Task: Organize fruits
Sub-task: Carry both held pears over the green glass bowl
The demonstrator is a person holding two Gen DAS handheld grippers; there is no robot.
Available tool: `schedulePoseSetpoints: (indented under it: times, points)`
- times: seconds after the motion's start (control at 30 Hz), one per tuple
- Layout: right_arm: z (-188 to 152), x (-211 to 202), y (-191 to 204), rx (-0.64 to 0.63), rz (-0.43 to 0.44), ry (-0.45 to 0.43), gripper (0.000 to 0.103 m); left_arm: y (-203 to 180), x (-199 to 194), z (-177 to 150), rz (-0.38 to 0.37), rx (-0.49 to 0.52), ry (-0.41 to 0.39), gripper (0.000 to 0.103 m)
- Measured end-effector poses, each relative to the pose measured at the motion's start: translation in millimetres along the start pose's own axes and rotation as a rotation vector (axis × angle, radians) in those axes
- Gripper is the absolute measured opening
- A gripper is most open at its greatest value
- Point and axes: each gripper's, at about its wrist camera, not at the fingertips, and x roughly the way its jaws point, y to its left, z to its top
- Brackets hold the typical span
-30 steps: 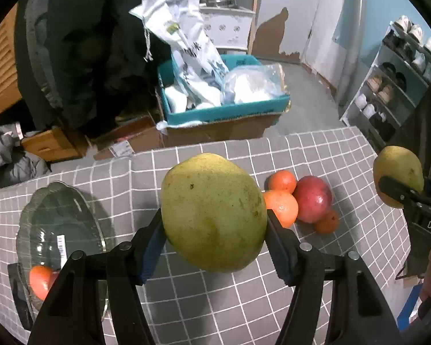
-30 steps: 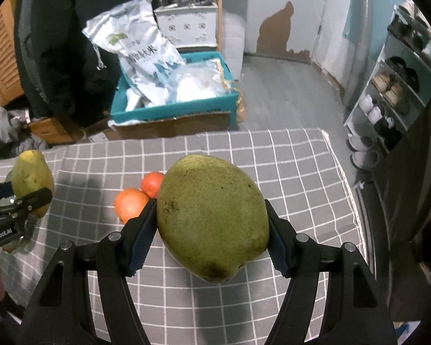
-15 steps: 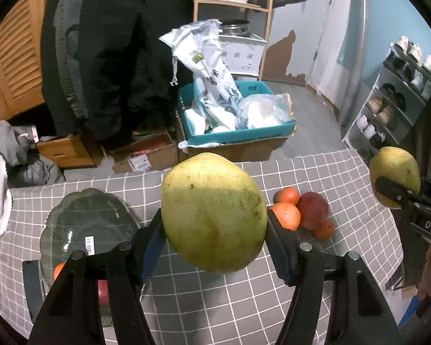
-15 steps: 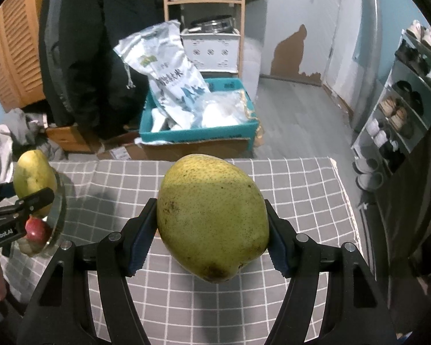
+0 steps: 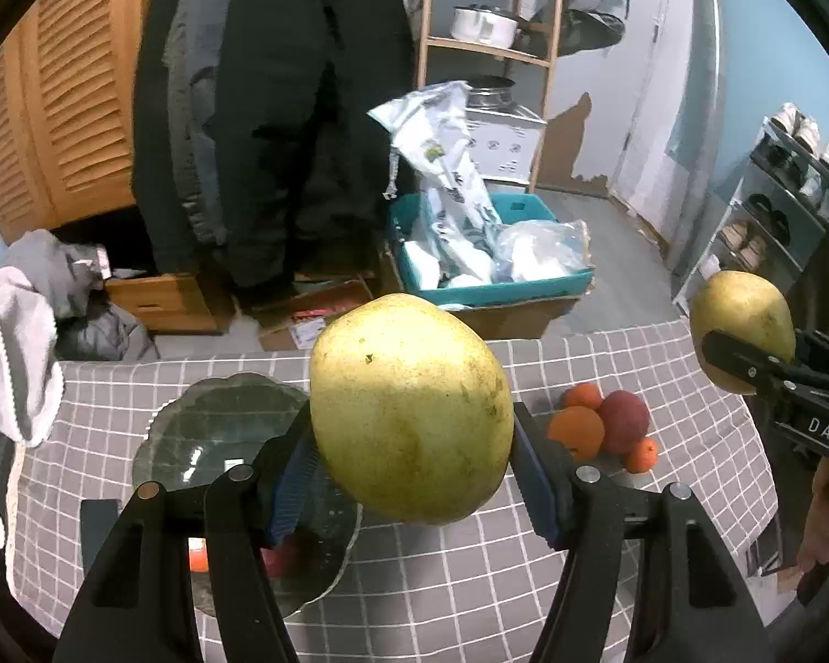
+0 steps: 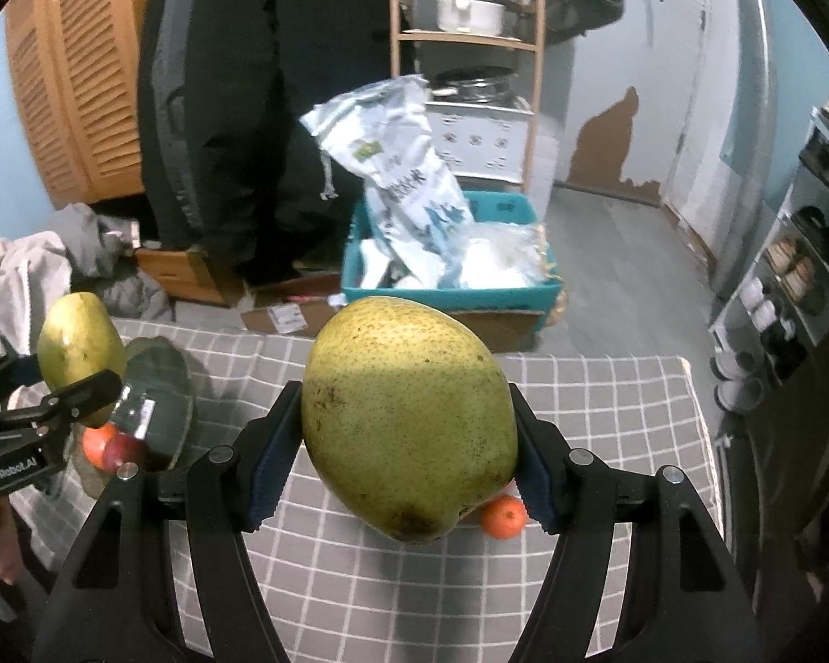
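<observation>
— Grey checked cloth covers the table [image 5: 691, 381], and behind it I see a teal box [image 5: 486, 293] on the floor. What changed in the last second?

— Both grippers rose and pulled back. The glass plate [image 5: 215, 414], near the table's left edge, is now more under the left gripper [image 5: 412, 469] than before.

— And the jaws?

— The left ones pinch a big yellow-green pear [image 5: 409, 409]. The right gripper [image 6: 409, 458] pinches a second pear [image 6: 409, 414] in the same way, in the air above the table's middle.

— Other fruit?

— Oranges and a red fruit [image 5: 624, 420] lie together toward the right edge; some small fruit [image 6: 108, 445] is already on the plate.

— So?

— I think the left pear goes to the plate next, and the small pile waits.
</observation>
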Motion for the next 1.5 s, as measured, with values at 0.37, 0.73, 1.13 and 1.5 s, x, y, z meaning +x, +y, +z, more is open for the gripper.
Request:
schedulePoseSetpoints:
  times: [0.37,0.73,1.13,1.5]
  points:
    - [15,16,55,-0.064,0.070,0.008,0.069,43,-7,-8,0.051,-0.060,-0.008,0.067]
    - [25,43,115,-0.130,0.143,0.038,0.069,89,-6,-16,0.097,-0.127,0.004,0.067]
    - [23,82,178,-0.194,0.215,0.101,0.069,144,10,-31,0.158,-0.201,0.054,0.067]
    - [14,119,211,-0.215,0.245,0.174,0.069,175,39,-46,0.192,-0.227,0.123,0.067]
